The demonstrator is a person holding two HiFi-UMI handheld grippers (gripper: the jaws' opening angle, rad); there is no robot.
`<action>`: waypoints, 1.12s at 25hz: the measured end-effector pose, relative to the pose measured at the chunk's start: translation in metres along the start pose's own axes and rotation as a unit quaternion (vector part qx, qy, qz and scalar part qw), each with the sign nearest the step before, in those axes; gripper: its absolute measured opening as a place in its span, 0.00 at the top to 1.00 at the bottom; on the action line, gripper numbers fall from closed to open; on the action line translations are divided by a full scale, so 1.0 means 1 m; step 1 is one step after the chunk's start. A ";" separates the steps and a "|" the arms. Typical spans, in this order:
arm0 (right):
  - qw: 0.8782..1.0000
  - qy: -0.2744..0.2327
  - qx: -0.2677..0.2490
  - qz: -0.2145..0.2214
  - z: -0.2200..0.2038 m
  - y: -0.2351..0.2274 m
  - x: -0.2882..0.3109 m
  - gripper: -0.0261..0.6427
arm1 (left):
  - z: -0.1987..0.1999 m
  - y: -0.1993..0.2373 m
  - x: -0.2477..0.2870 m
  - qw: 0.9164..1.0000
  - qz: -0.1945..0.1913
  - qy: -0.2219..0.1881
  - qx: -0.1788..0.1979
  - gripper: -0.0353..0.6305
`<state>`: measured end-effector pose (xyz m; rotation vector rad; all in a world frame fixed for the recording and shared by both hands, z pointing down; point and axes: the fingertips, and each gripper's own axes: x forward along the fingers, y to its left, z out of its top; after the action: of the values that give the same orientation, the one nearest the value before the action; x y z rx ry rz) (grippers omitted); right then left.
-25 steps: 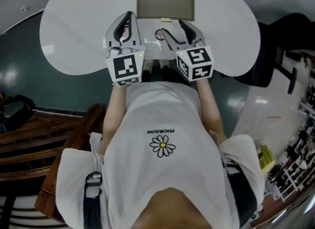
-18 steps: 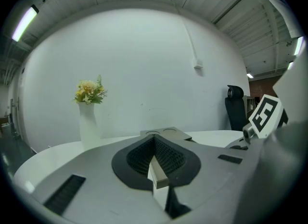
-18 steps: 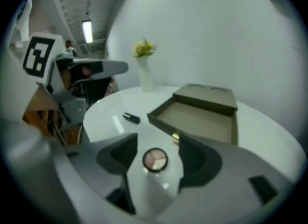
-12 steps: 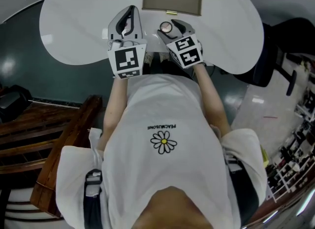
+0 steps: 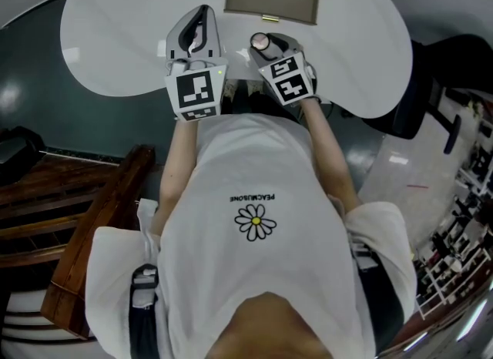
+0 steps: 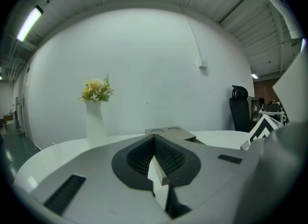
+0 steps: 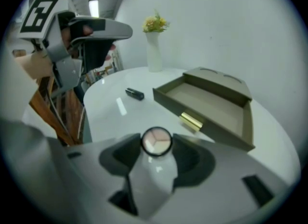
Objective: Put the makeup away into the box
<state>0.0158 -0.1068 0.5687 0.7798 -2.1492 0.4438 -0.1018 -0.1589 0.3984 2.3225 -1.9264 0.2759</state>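
A round compact with pale pressed powder lies on the white table, just short of the open tan box. My right gripper points steeply down at it. Its jaws are closing, and the dark pads touch the compact's rim on both sides. In the head view the compact shows at the right gripper's tips. A gold lipstick lies against the box's front wall. My left gripper hovers level beside the right one, shut with nothing in it.
A small black item and a white strip lie further left on the table. A white vase of flowers stands at the far edge. A black chair is on the right, a wooden bench on the left.
My right gripper has dropped toward the table and tipped downward, so the compact now sits between its jaws, which have narrowed. The left gripper has hardly moved.
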 end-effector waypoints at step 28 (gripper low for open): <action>0.960 -0.250 0.081 -0.100 0.111 -0.030 -0.142 0.63 | 0.061 -0.016 -0.005 0.998 -0.007 -0.053 0.016 0.92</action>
<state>0.0443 -0.1352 0.3899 1.3003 -2.4779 0.3435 -0.0824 -0.1634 0.3378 2.4169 -1.9666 0.1869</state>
